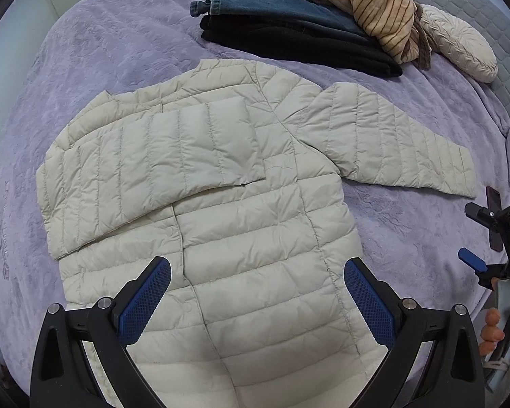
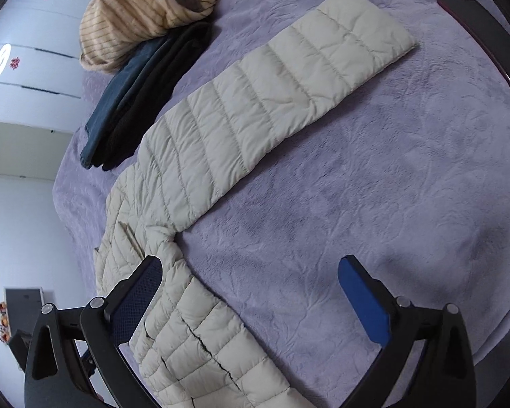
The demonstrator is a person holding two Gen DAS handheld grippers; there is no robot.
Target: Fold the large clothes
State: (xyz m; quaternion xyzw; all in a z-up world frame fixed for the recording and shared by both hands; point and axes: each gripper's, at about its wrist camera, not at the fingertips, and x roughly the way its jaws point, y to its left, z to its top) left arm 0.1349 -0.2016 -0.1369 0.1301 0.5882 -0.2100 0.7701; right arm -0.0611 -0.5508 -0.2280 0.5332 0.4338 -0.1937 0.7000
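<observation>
Left wrist view: left gripper (image 1: 256,301) open, empty, hovering over jacket (image 1: 241,238) body; one sleeve already folded across chest. Pin body while other side folds.

Right wrist view: right gripper (image 2: 250,301) wide open, nothing held; free sleeve (image 2: 272,102) ahead-left. Grab near cuff, fold inward flat. Purple bedspread (image 2: 374,187), wardrobe beyond.

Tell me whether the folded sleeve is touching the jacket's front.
Touching. The left wrist view shows the folded sleeve lying flat across the jacket's front, overlapping it with no gap.
</observation>
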